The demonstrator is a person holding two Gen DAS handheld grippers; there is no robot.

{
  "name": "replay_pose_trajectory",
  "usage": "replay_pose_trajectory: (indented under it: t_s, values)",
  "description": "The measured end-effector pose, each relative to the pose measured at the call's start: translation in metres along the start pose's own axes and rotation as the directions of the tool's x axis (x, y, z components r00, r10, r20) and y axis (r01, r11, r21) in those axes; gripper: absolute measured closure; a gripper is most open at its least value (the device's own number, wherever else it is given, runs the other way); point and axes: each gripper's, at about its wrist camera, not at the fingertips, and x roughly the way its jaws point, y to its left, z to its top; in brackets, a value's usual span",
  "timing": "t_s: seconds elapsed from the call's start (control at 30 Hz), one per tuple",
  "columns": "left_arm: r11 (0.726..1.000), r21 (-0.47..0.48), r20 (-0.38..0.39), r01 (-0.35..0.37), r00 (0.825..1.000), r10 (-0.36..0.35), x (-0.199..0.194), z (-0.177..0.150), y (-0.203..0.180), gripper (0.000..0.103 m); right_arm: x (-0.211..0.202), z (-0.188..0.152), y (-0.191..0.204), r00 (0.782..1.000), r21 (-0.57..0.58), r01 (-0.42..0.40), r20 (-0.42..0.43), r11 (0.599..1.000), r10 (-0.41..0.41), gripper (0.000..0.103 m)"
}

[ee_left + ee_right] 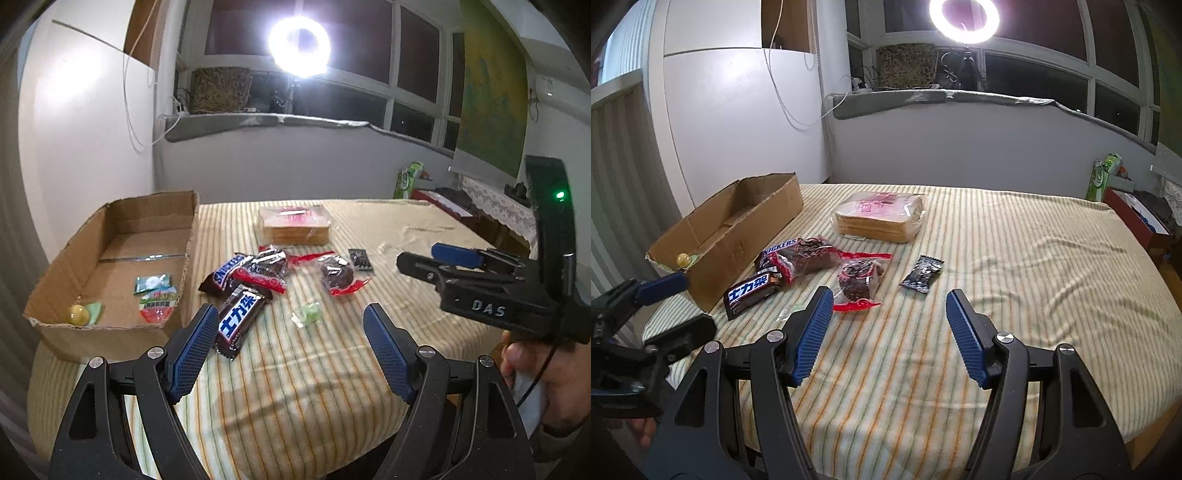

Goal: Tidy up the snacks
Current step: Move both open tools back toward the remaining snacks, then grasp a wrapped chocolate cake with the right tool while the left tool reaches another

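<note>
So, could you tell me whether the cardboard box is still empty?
No, the cardboard box already holds a few small wrapped snacks at its near end.

Left wrist cam: sits behind left tool (290, 334), looks forward and down over near edge of striped surface (295, 387), toward far window; cardboard box (55, 295) at left, right tool (417, 260) enters from right. Right wrist cam: behind right tool (889, 314), same heading, set further right; left tool (685, 301) at left edge. Shared: box (746, 240), snack cluster, bread pack (293, 225) (881, 218), ring light (299, 46) (964, 20).
</note>
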Motion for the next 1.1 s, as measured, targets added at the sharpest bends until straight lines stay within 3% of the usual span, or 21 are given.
replay_pose_trajectory:
  t_s: [0.43, 0.6, 0.87, 1.03, 1.1]
  values:
    - [1.000, -0.005, -0.069, -0.023, 0.997, 0.023, 0.040, 0.001, 0.013, 0.022, 0.032, 0.004, 0.009, 0.998, -0.025, -0.015, -0.060, 1.000, 0.014, 0.037]
    - [1.000, -0.026, -0.078, -0.002, 0.997, -0.001, 0.047, 0.005, 0.016, 0.022, 0.049, 0.009, 0.009, 0.996, -0.016, -0.030, -0.082, 0.999, 0.029, 0.037]
    - [0.999, -0.039, -0.048, 0.007, 0.999, -0.009, 0.063, 0.040, 0.016, 0.022, 0.080, 0.013, 0.005, 0.983, 0.038, -0.096, -0.156, 0.995, 0.100, 0.037]
    - [0.992, -0.125, -0.120, 0.029, 0.992, -0.044, 0.093, 0.059, 0.035, 0.023, 0.092, 0.013, 0.010, 0.978, 0.026, -0.103, -0.181, 0.994, 0.106, 0.037]
    - [0.995, -0.098, -0.136, 0.015, 0.990, -0.028, 0.103, 0.063, 0.032, 0.023, 0.097, 0.013, 0.011, 0.975, 0.023, -0.109, -0.194, 0.994, 0.111, 0.038]
